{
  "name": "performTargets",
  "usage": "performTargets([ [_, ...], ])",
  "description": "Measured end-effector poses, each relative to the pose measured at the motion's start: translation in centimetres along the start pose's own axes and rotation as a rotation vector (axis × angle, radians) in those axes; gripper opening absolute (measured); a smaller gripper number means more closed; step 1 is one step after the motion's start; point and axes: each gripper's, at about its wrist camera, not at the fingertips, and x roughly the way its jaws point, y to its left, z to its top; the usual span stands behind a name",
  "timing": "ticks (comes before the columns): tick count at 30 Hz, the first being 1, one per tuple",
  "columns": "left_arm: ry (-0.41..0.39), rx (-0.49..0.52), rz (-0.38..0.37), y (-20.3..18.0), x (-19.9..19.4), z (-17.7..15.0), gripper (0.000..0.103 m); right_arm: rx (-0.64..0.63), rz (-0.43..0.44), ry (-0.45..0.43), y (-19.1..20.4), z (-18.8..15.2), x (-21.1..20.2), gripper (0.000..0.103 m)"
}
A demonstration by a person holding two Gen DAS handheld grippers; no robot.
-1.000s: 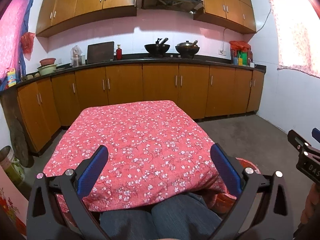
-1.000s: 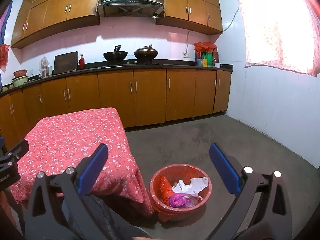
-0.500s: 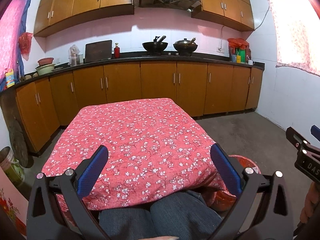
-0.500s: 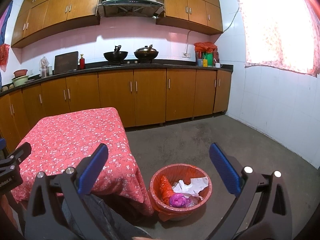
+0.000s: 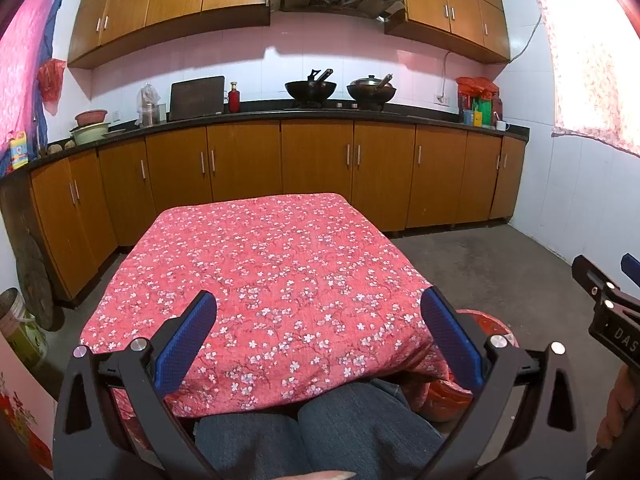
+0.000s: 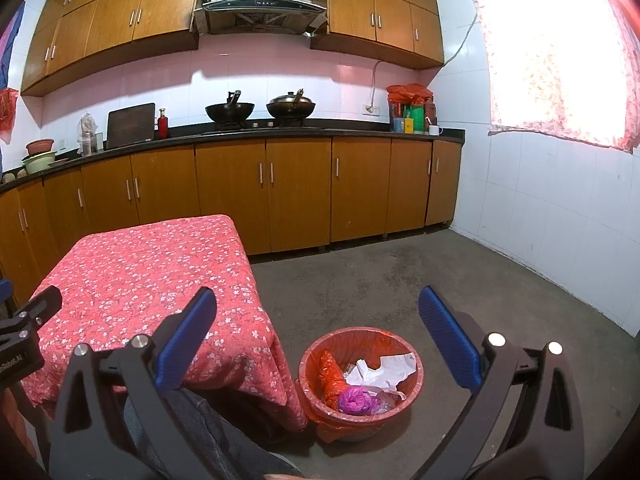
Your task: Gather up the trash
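Left tongs (image 5: 318, 340) held wide apart above the near edge of the surface (image 5: 276, 264), gripping nothing; blue pads (image 5: 186, 340) well clear of the red floral cloth. Sat behind that near edge, knees in blue jeans (image 5: 320, 436) tucked under the cloth's overhang.

Right tongs (image 6: 318, 338) likewise spread wide, gripping nothing, held over the bare concrete floor (image 6: 400, 280) to the right of the surface. Trash bin (image 6: 360, 380) stood on the floor just beside the surface's near right corner, touching or almost touching the hanging cloth. Lined with an orange bag and already loaded: crumpled white paper (image 6: 384, 368), a pink-purple wad (image 6: 356, 398), an orange wrapper (image 6: 332, 376), some clear plastic. Seen from the left wrist, only a sliver of its rim (image 5: 490, 320) showing past the right pad.

Far side: wooden cabinets (image 5: 316, 168) under a dark countertop carrying two woks (image 5: 311, 89), a red bottle (image 5: 233, 97) and a board. Curtained window (image 6: 556, 52) on the right wall.
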Motion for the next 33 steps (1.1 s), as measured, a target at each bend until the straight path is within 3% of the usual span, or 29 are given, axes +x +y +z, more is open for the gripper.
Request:
performTargets([
  [33,0.002,0.002,-0.007,-0.06,-0.04,-0.13,0.101,0.000,0.001,-0.001,-0.07,-0.03,-0.06,0.099],
])
